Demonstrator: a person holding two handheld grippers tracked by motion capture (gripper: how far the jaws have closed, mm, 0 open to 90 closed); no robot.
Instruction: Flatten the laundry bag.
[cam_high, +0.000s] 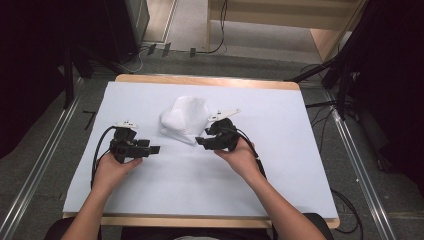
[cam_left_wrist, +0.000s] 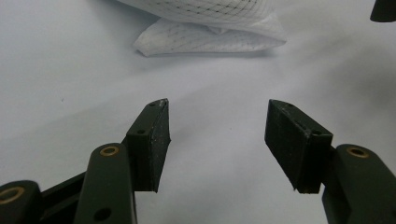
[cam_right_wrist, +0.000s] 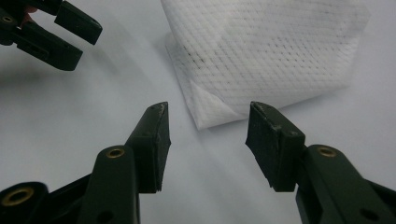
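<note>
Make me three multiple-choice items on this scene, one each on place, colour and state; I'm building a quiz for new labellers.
1. Where is the cloth?
A. on the table, beyond both claws
B. on the floor
C. under the left hand

2. What colour is the cloth?
A. red
B. white
C. black

3. How is the right claw?
A. shut on the cloth
B. shut on nothing
C. open, with nothing held

Key: 1 A, the high view shows it mid-table ahead of the left claw and the right. 2 B, white mesh in both gripper views. 3 C, its jaws stand apart just short of the cloth's corner.

The white cloth (cam_left_wrist: 210, 23) is cut off by the top edge in both gripper views — its far side unseen beyond the left gripper (cam_right_wrist: 51, 32).
</note>
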